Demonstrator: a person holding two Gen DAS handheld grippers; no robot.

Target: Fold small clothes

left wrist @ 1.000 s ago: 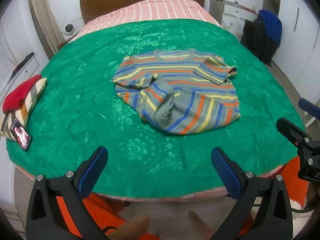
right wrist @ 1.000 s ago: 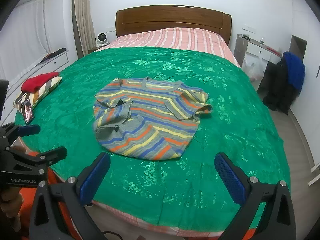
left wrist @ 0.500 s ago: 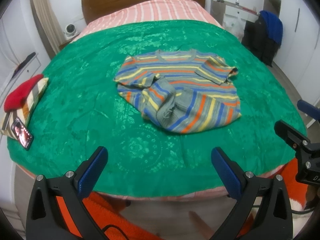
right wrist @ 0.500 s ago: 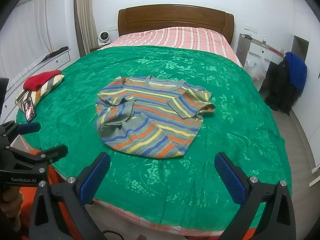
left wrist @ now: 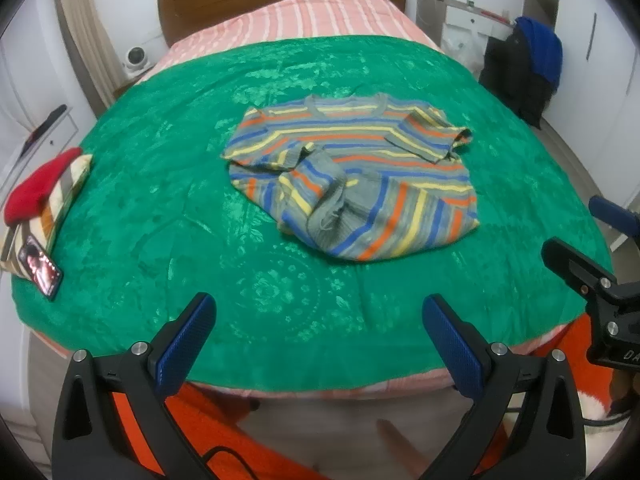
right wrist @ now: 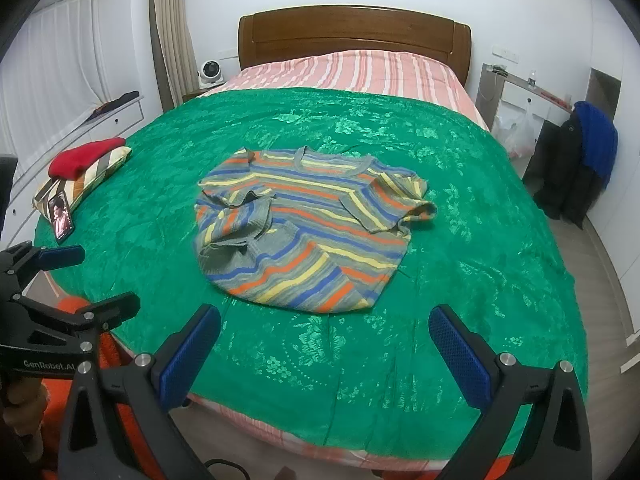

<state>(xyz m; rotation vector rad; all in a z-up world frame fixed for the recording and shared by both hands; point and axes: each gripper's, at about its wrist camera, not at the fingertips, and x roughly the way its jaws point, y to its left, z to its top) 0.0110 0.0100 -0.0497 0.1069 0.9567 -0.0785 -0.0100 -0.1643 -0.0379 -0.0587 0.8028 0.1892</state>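
Nearest: left gripper and right gripper both hang off the foot edge of the bed, fingers spread wide, nothing between the blue pads. Neither touches cloth. Each shows in the other's view — the right one at the right edge of the left camera, the left one at the left edge of the right camera.

Green bedspread covers the foot and middle of the bed.

Striped shirt lies on the spread, roughly mid-bed, well apart from both grippers. Long axis runs foot to head: hem toward the grippers, neckline toward the headboard. The sleeve on the left gripper's side is bunched and turned in over the body — rumpled. The other short sleeve sticks out sideways, its edge curled.

Left bed edge: folded clothes with a red piece on top, a phone propped against them, screen lit.

Farthest: pink striped bedding, then the wooden headboard.
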